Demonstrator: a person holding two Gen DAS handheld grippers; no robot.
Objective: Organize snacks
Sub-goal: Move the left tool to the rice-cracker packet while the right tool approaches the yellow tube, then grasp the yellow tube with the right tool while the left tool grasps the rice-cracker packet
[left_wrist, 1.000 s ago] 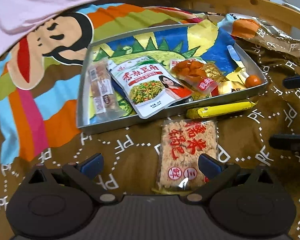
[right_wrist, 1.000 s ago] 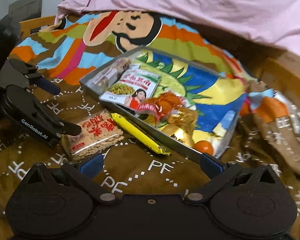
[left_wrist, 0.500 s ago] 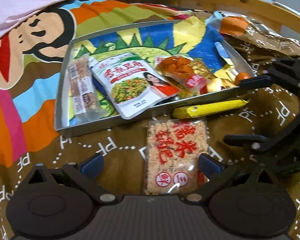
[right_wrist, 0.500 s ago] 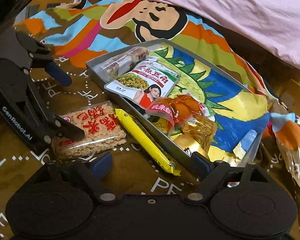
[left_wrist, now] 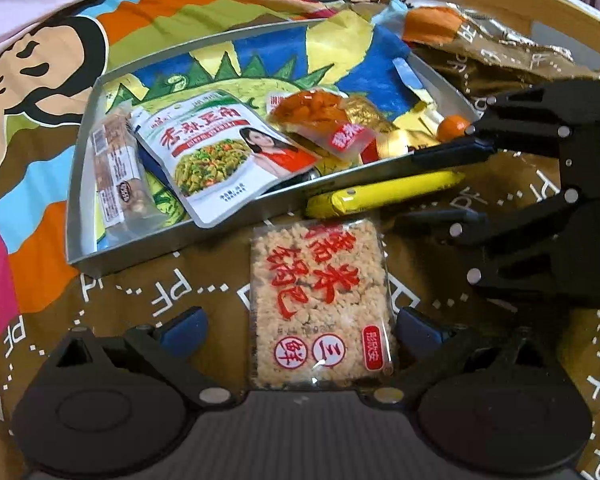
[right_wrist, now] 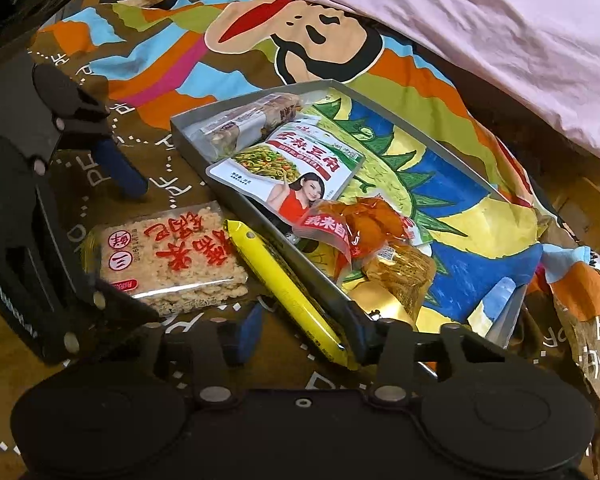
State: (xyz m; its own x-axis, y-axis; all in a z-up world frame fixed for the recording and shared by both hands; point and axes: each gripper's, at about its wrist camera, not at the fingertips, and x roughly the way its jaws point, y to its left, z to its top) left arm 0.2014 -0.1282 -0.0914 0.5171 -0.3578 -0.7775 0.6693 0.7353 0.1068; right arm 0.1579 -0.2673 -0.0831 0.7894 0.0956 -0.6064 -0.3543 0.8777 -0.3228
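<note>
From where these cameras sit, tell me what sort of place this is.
Probably a bedroom: snacks lie on a cartoon-print bedsheet, with a pink quilt bunched behind the metal tray and a wooden frame at the edge.

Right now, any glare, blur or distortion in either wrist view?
Left wrist view: strong fisheye bowing of the tray rim, glare on the rice cracker pack wrapper, otherwise sharp. Right wrist view: dim left edge, foil bag shiny, no motion blur.

A grey tray (left_wrist: 172, 246) with a blue, yellow and green drawing holds orange and gold packets; beside it lie a yellow stick (left_wrist: 384, 196) and red-lettered rice cake (left_wrist: 320, 304).
</note>
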